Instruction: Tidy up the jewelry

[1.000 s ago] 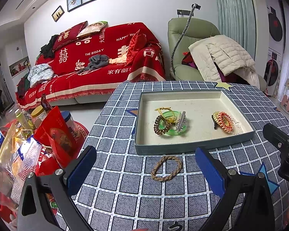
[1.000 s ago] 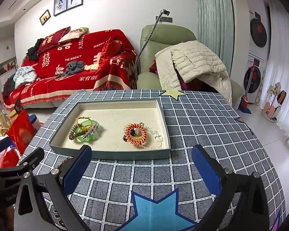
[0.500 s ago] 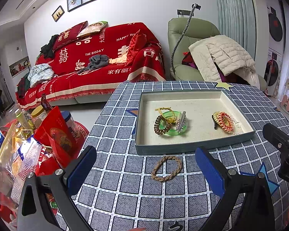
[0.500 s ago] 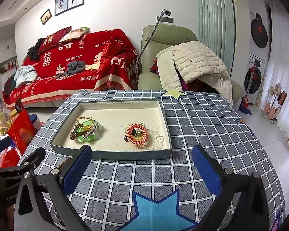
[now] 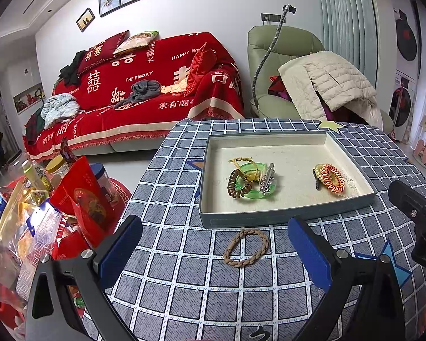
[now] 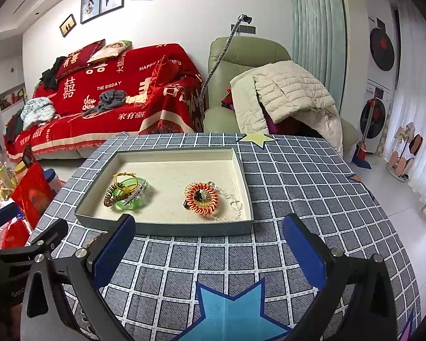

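Observation:
A brown braided bracelet [image 5: 246, 247] lies on the checked tablecloth just in front of a shallow grey tray [image 5: 284, 218]. My left gripper [image 5: 214, 251] hangs open above the cloth, and the bracelet sits between its blue pads, untouched. Inside the tray lie a green bangle [image 5: 252, 182] with a brown coil tie, a yellow cord and a silver clip, and an orange coil tie [image 5: 331, 182] with clear beads. My right gripper [image 6: 208, 251] is open over the cloth before the tray [image 6: 184, 228], holding nothing. Its view shows only a bit of the bracelet [image 6: 95, 241].
Snack bags and bottles [image 5: 37, 207] crowd the space left of the table. A red sofa [image 5: 144, 91] and a green armchair with a jacket [image 5: 312, 85] stand behind. The table edge drops off at right [image 6: 394, 227]. A blue star [image 6: 235, 312] marks the cloth near me.
The right wrist view has shifted slightly to the right, so the tray sits a little further left in it. The left gripper and the bracelet have not moved.

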A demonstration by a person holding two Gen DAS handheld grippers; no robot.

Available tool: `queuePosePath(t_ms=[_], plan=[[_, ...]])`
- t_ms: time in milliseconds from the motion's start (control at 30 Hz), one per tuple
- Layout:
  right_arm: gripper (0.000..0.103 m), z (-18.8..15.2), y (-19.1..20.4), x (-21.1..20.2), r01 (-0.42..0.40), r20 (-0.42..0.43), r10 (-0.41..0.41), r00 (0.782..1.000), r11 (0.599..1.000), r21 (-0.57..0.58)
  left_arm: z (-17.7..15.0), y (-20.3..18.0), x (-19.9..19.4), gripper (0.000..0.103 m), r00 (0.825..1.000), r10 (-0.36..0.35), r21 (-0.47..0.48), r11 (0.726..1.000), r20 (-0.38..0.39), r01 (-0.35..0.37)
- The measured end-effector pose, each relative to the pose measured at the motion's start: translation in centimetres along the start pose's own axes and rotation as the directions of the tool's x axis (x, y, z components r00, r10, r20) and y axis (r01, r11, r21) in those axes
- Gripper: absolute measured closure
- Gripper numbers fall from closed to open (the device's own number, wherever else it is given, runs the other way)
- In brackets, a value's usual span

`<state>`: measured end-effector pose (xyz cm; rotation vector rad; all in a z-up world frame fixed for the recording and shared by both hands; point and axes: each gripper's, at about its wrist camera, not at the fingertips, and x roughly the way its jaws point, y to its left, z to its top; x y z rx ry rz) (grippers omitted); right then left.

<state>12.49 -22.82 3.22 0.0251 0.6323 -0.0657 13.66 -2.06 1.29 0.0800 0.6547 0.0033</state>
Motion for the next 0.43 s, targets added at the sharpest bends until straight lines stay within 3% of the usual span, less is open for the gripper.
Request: queuePosePath(t_ms=[433], plan=[[0.0,0.05,0.07,-0.04,-0.001,-0.002,0.001,1.0,1.0,0.001,-0.32,0.1,0.3,0.0,1.0,-0.009,0.006,1.0,-0.007,0.009]])
